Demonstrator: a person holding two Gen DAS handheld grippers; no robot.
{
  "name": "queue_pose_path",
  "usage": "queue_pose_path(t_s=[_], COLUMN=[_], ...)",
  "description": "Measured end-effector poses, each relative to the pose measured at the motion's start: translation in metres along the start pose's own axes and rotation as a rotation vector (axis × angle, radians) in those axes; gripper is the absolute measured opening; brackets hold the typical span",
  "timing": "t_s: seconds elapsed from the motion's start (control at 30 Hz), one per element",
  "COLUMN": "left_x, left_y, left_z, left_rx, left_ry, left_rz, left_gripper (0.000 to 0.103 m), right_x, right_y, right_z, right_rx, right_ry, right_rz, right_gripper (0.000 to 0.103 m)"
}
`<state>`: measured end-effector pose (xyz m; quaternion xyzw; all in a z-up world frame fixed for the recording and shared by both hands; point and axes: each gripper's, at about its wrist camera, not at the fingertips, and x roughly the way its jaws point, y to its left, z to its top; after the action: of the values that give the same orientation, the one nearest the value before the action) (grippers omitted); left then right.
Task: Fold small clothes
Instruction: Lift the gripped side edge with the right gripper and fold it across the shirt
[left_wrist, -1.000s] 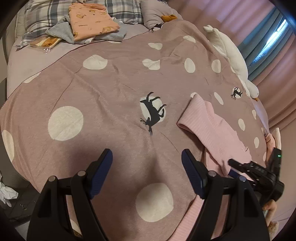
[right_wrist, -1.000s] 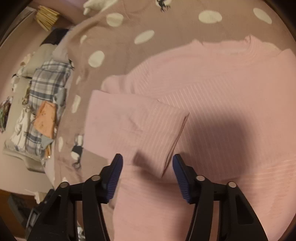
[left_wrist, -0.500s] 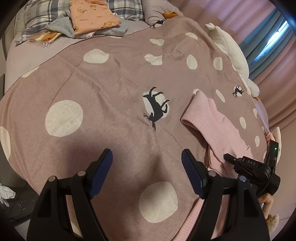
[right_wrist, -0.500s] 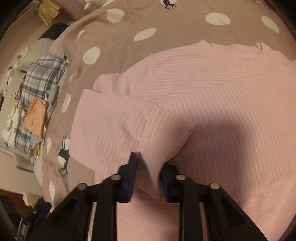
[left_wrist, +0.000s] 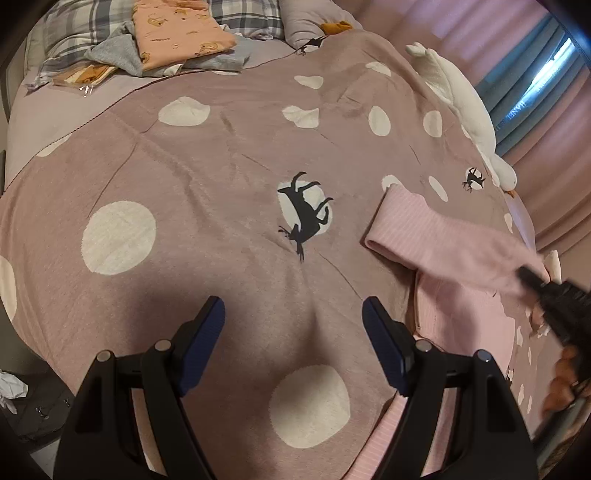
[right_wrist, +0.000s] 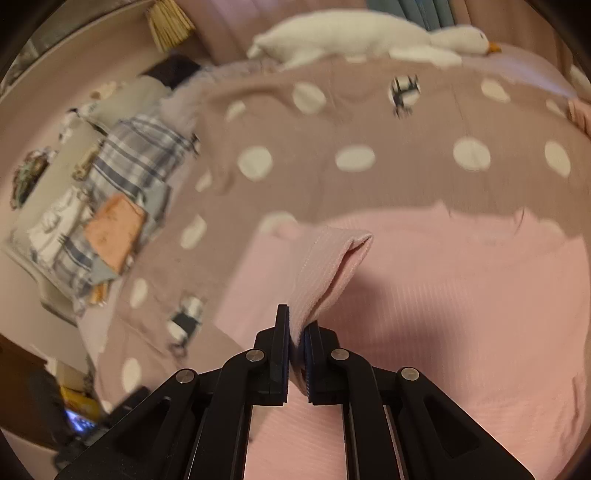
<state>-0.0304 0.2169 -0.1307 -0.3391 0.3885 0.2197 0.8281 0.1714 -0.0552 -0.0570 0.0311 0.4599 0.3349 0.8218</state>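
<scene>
A pink ribbed sweater (right_wrist: 461, 295) lies flat on the mauve dotted blanket (right_wrist: 369, 122); it also shows at the right of the left wrist view (left_wrist: 469, 306). My right gripper (right_wrist: 297, 334) is shut on the cuff of its sleeve (right_wrist: 325, 262) and holds the sleeve lifted above the sweater's body. In the left wrist view the right gripper (left_wrist: 532, 280) is at the far right with the sleeve (left_wrist: 424, 229) stretched from it. My left gripper (left_wrist: 293, 325) is open and empty above the blanket (left_wrist: 184, 184), left of the sweater.
Folded orange and grey clothes (left_wrist: 177, 33) lie on plaid pillows (left_wrist: 74, 26) at the head of the bed. A white goose plush (left_wrist: 461, 99) lies along the far edge by the curtains. Clutter sits on the floor at the left (right_wrist: 81, 413).
My right gripper closed on the sleeve cuff and lifted it up off the sweater. My left gripper stayed open and drifted slightly over the blanket.
</scene>
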Motion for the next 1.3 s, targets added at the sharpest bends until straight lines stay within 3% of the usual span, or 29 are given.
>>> queue_pose_path(t_s=[0.37, 0.7, 1.3], left_x=[0.003, 0.006, 0.017], left_y=[-0.015, -0.039, -0.077], left_z=[0.001, -0.002, -0.013], left_rx=[0.035, 0.088, 0.165], left_ry=[0.01, 0.016, 0.058], left_rz=[-0.008, -0.022, -0.053], left_gripper=[0.077, 0.077, 0.077], right_x=[-0.06, -0.102, -0.12], right_y=[0.017, 0.0, -0.061], right_z=[0.031, 0.036, 0.029], right_rx=[-0.068, -0.054, 0.027], right_ry=[-0.134, -0.233, -0.237], right_rz=[-0.014, -0.062, -0.179], right_gripper=[0.007, 0.007, 0.007])
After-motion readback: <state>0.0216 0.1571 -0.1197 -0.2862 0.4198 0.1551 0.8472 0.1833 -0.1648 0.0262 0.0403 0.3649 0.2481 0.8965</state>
